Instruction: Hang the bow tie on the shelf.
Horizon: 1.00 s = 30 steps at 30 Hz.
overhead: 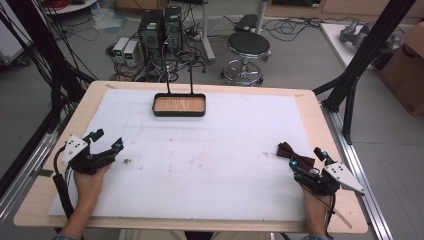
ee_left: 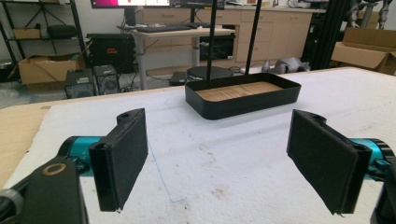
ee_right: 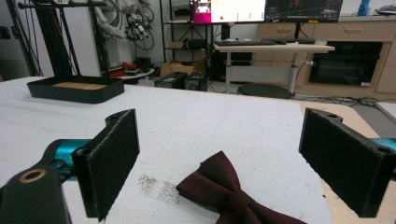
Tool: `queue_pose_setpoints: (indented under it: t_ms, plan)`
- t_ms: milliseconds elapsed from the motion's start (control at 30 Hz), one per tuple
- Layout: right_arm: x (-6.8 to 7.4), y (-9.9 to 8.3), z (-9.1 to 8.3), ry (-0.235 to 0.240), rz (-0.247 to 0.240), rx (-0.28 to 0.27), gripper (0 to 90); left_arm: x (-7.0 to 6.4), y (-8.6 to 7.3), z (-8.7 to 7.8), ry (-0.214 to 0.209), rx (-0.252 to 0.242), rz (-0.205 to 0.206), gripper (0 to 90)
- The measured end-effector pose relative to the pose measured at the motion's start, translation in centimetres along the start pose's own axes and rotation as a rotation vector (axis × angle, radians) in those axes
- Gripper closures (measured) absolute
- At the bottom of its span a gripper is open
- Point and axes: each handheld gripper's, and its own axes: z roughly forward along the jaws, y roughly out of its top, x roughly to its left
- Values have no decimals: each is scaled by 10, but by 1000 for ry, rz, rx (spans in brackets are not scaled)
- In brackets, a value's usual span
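Down at the near right corner of the white mat (overhead: 200,165), the right gripper (overhead: 309,162) sits with its jaws spread wide and holding nothing. The bow tie (overhead: 295,154) lies flat on the mat just ahead of those jaws, dark red. In the right gripper view it (ee_right: 229,191) lies low between the two pads, a little nearer the left one, and touches neither. Its lower edge runs out of that picture, so its near wing is cut off. A patch of dark specks (ee_right: 156,185) marks the mat just beside the tie, in front of the left pad.

The left gripper (overhead: 107,142) rests at the near left of the mat, well apart from the tie, jaws also wide and empty. Between its pads only bare, lightly stained mat shows.

Far ahead of both pairs of jaws stands a black tray (overhead: 179,113) with a wooden floor, near the far edge of the table (overhead: 310,100). Two thin black rods (overhead: 167,75) rise from its back wall; in the left gripper view the rods (ee_left: 212,42) run off the top, so their upper ends are cut off. Nothing stands on the mat between the jaws and the tray.

Beyond the table are a stool (overhead: 247,47), computer cases (overhead: 160,27) and loose cables on the floor. A cardboard box (overhead: 407,70) stands at far right, partly cut off.
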Motion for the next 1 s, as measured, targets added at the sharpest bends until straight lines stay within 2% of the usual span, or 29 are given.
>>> queue_pose_setpoints:
  t_ms: [1000]
  plan:
    - [1, 0, 0, 19, -13, 12, 116, 0, 0, 2, 0, 11, -4, 206]
